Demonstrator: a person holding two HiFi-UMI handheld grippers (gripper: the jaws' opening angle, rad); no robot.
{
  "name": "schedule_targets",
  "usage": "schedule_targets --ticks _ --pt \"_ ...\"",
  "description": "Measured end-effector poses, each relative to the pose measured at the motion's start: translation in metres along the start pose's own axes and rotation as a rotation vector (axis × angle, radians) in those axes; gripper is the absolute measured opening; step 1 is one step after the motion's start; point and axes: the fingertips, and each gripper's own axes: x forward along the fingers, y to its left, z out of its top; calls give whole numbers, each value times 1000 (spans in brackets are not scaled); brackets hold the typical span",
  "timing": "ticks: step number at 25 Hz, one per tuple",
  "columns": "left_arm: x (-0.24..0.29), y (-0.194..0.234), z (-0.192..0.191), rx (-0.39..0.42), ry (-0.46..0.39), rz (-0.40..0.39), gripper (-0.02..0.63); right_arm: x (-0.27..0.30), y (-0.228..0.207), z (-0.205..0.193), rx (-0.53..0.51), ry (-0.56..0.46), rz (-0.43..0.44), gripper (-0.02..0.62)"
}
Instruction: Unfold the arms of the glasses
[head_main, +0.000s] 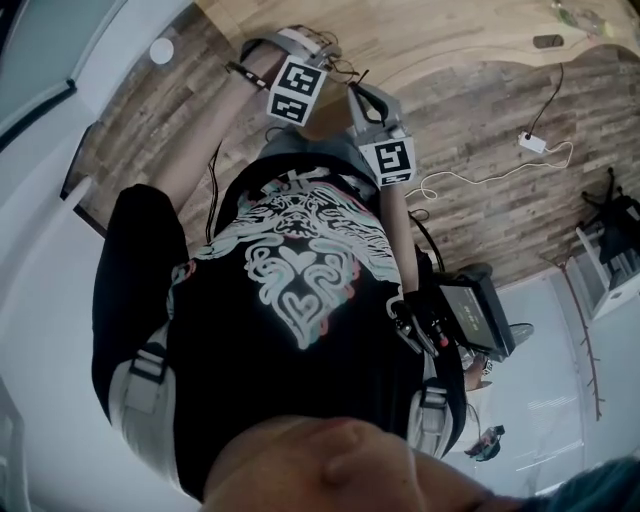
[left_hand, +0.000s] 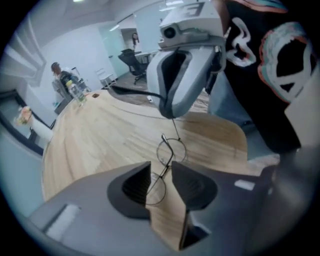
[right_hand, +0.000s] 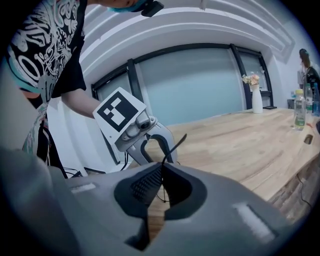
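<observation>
- Head view: looking steeply down past a black T-shirt (head_main: 290, 290) with a pale print, onto the edge of a light wooden table (head_main: 450, 30) and a plank floor (head_main: 480, 110).
- Same view: left gripper (head_main: 300, 45) and right gripper (head_main: 365, 100) held close together over the table edge, each with its marker cube (head_main: 300, 92) turned towards the camera. Jaws too small to read here.
- Left gripper view: jaws of the left gripper (left_hand: 161, 182) standing apart, bare wood showing through the gap.
- Reaching into that gap, unpinched: the wire-rimmed glasses (left_hand: 171, 151), near round lens between the pads, far lens just beyond them. Both over the table (left_hand: 100, 135) near its curved edge. Cannot tell whether touching the wood.
- Above, the right gripper (left_hand: 172, 111) pointing down, clamped on one thin arm (left_hand: 176, 130) rising from the far lens.
- Far behind, a person (left_hand: 60, 75) beside the table's other end.
- Right gripper view: jaws of the right gripper (right_hand: 161, 172) pressed together on the thin black arm (right_hand: 175, 146), its tip poking up and rightwards past the pads.
- Just beyond, the left gripper (right_hand: 152, 150), its cube tilted, gripped by a hand at the end of a bare forearm (right_hand: 80, 105).
- Farther along the table (right_hand: 240, 145): a white vase (right_hand: 256, 97) with flowers, and bottles (right_hand: 299, 112), before a wide window (right_hand: 200, 85).
</observation>
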Motion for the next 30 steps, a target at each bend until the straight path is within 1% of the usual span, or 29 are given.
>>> schedule_targets --ticks 2,3,6,8,9,10,11,13,17,22,24,26,30 --pt "5 -1 0 91 27 -24 107 1 1 -1 -10 1 -2 3" --pt "7 -3 -1 120 39 -42 107 2 1 -1 -15 -4 -2 3" --pt "11 -7 -3 149 61 -97 107 2 4 -2 -28 -6 4 3" --pt "13 -10 -5 185 85 -120 104 2 5 -2 -29 1 4 3" --pt "14 -11 -6 211 96 -124 102 1 5 -2 -31 4 2 3" --pt "15 -10 -6 239 107 -122 75 2 5 -2 -37 1 0 3" --pt "16 -9 -6 265 115 -117 25 2 5 -2 -44 -4 -3 3" --pt "18 -8 -5 302 123 -109 10 2 4 -3 -53 -8 -10 3" --pt "22 -9 -2 322 123 -88 -2 3 0 -4 -57 14 -23 3" --pt "24 -6 1 310 109 -67 -6 1 -7 -4 -56 22 -54 3" --pt "24 -5 0 277 92 -73 -6 1 -13 -3 -46 8 -72 3" --pt "23 -6 -2 206 63 -89 -8 0 -21 -2 -27 -9 -91 3" --pt "12 -10 -1 -10 -39 -120 -8 -2 -29 -1 9 -12 -112 3"
